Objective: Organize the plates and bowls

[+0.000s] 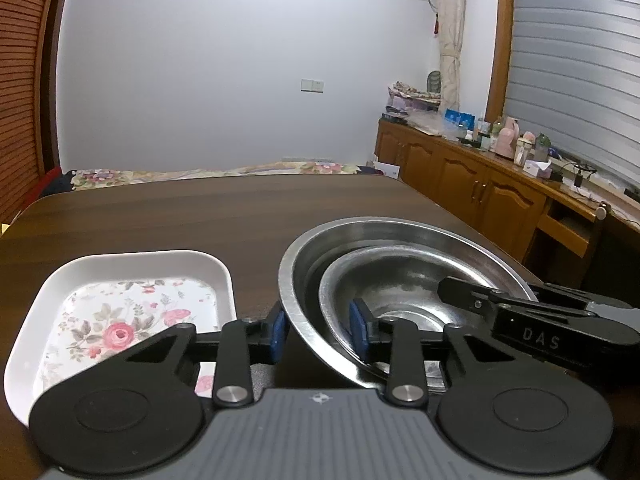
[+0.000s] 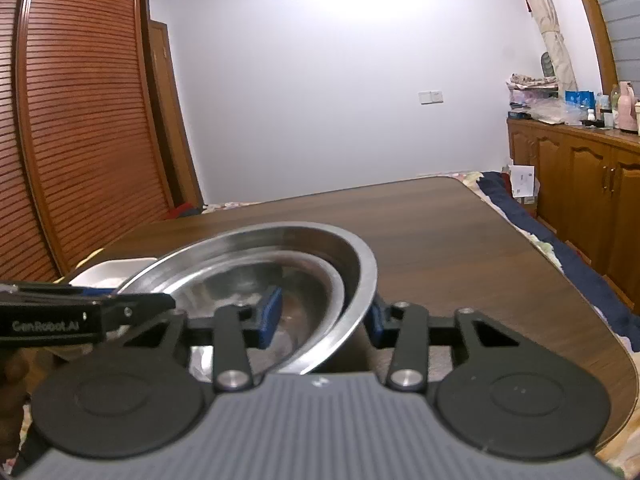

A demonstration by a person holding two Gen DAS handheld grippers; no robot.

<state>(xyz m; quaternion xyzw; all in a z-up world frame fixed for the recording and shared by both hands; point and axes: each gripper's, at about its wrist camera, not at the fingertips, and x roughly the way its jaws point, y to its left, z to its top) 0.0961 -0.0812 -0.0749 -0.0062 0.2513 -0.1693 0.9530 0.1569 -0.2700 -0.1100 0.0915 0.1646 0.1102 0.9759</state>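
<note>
Where the claws' black bodies cross the near rims, the steel bowls are hidden. Left claw (image 1: 318, 334) straddles the large steel bowl (image 1: 296, 256) and the smaller steel bowl (image 1: 400, 276) nested inside; right claw (image 2: 322, 316) straddles the opposite rim. Whether pads press, I cannot tell. A floral tray (image 1: 132, 264) sits beside them on the table (image 1: 200, 208).

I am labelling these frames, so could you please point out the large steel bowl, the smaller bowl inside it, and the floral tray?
Large steel bowl (image 1: 400, 226): left wrist view, far rim.
Smaller bowl (image 1: 404, 280): left wrist view, inner wall.
Floral tray (image 1: 120, 258): left wrist view, far white rim.
</note>
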